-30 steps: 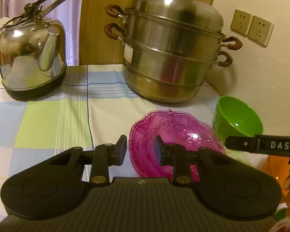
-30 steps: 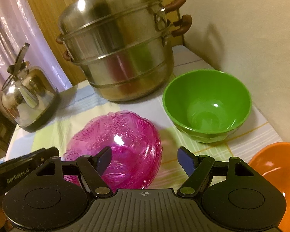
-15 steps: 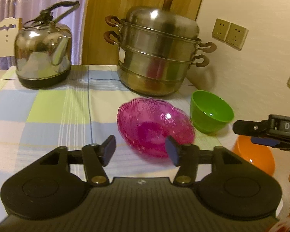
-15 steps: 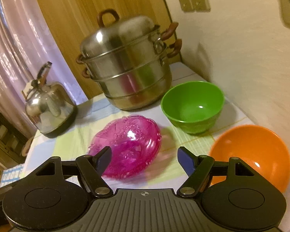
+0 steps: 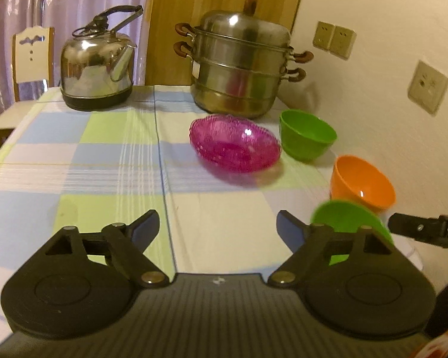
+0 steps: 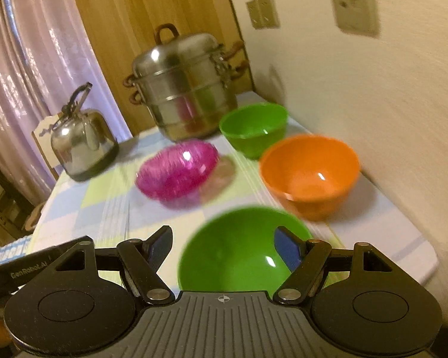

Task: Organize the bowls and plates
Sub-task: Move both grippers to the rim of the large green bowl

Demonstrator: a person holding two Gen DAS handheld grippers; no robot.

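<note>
Four bowls sit mouth-up along the table's [image 5: 110,179] wall side, pink oval bowl [image 5: 235,143] lengthwise beside the steamer pot [image 5: 242,65], below the empty left hand-held gripper [image 5: 218,229], whose jaws are opening, and the open, empty right hand-held gripper [image 6: 222,244].

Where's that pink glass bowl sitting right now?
The pink bowl sits on the checked tablecloth, just in front of the steel steamer pot, with a green bowl close on its right in the left wrist view.
</note>
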